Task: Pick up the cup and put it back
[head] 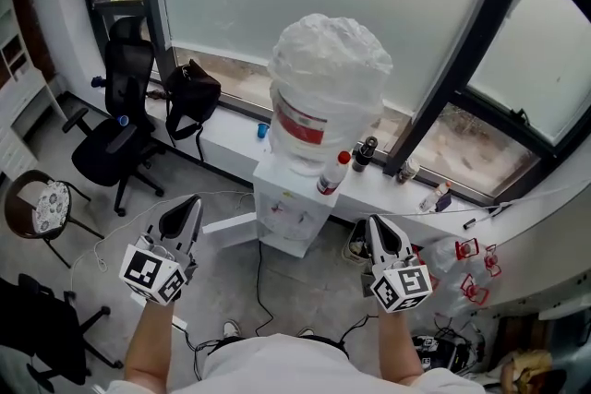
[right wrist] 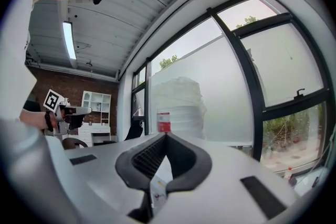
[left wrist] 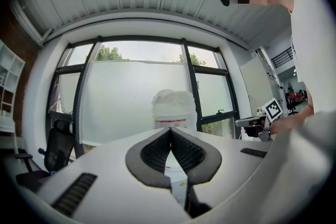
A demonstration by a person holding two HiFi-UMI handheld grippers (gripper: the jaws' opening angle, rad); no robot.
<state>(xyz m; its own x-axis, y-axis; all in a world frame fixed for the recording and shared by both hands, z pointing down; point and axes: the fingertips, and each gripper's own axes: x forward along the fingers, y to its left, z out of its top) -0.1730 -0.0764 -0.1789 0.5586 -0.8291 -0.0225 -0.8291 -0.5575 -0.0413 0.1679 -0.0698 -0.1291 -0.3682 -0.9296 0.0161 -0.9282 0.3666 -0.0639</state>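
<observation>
No cup shows clearly in any view. A white water dispenser (head: 291, 203) stands below the window, carrying a big water bottle (head: 319, 101) wrapped in clear plastic. In the head view my left gripper (head: 192, 204) hangs in the air left of the dispenser and my right gripper (head: 376, 222) to its right, both apart from it. Each has its jaws pressed together at the tips with nothing between them. The left gripper view looks past the shut left gripper (left wrist: 170, 129) at the bottle (left wrist: 174, 108). Beyond the shut right gripper (right wrist: 164, 135), the right gripper view shows the bottle (right wrist: 178, 107) too.
A red-capped white bottle (head: 333, 173) and a dark bottle (head: 365, 152) stand by the dispenser's top. A small blue object (head: 262, 130) sits on the window ledge. A black office chair (head: 120, 129) and black bag (head: 189, 97) are at left. Red-handled bottles (head: 471, 268) lie at right.
</observation>
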